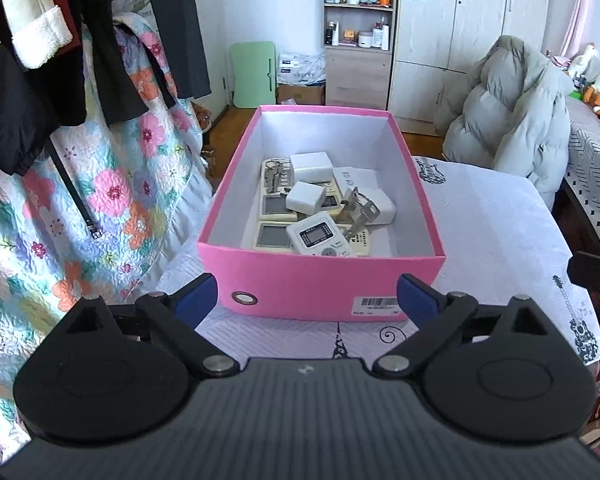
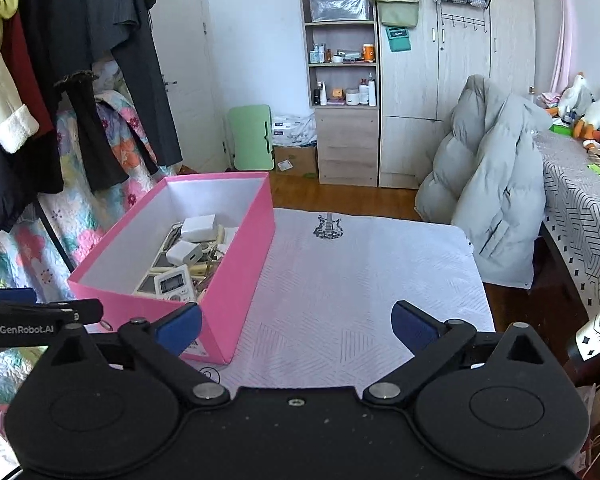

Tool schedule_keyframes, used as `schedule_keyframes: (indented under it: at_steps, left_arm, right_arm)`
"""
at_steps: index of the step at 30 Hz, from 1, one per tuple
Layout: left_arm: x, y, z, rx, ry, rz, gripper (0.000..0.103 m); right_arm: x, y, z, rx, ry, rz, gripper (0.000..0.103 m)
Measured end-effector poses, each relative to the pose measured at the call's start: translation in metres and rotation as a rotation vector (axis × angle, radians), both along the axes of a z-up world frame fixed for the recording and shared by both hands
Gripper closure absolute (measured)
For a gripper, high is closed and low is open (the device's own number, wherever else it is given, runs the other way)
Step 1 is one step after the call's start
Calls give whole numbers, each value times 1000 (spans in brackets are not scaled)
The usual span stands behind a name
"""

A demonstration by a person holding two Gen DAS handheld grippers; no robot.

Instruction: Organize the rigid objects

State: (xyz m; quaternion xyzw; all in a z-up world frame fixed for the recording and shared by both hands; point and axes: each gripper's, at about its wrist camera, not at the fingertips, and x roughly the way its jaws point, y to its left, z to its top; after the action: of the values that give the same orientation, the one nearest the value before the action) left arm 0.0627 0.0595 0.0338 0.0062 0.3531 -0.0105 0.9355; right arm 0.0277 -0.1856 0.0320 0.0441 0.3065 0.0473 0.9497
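Note:
A pink box (image 1: 320, 280) stands open on a table with a white guitar-print cloth (image 1: 492, 232). Inside lie white chargers (image 1: 306, 197), beige remotes (image 1: 274, 236), a white timer (image 1: 320, 238) and keys (image 1: 360, 208). My left gripper (image 1: 307, 300) is open and empty, just in front of the box's near wall. In the right wrist view the box (image 2: 228, 280) sits at the left, with the chargers (image 2: 184, 254) and timer (image 2: 172, 282) inside. My right gripper (image 2: 296, 326) is open and empty over the cloth (image 2: 360, 272), right of the box.
Hanging clothes (image 2: 60, 80) and a floral quilt (image 1: 100, 184) are at the left. A grey puffer jacket (image 2: 492, 184) hangs over a chair at the table's far right. A shelf unit (image 2: 342, 80) and wardrobe (image 2: 460, 80) stand at the back. The left gripper's body (image 2: 28, 320) shows at the right view's left edge.

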Motion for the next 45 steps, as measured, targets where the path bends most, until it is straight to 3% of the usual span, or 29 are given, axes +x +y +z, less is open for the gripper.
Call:
schedule_keyframes:
  at_steps: [6, 14, 28, 35, 45]
  left_arm:
    - [-1, -5, -1, 35, -5, 0, 6]
    - [1, -5, -1, 63, 23, 20, 5]
    - [-7, -11, 0, 74, 7, 9, 5]
    - [-10, -17, -1, 120, -8, 18, 5]
    - [-12, -13, 2, 107, -9, -2, 4]
  right_arm:
    - [-2, 1, -1, -40, 9, -30, 1]
    - [-3, 1, 0, -42, 14, -52, 1]
    - [-7, -1, -6, -40, 21, -104, 1]
    - [-8, -1, -6, -49, 21, -119, 1]
    - [-8, 0, -7, -55, 32, -119, 1]
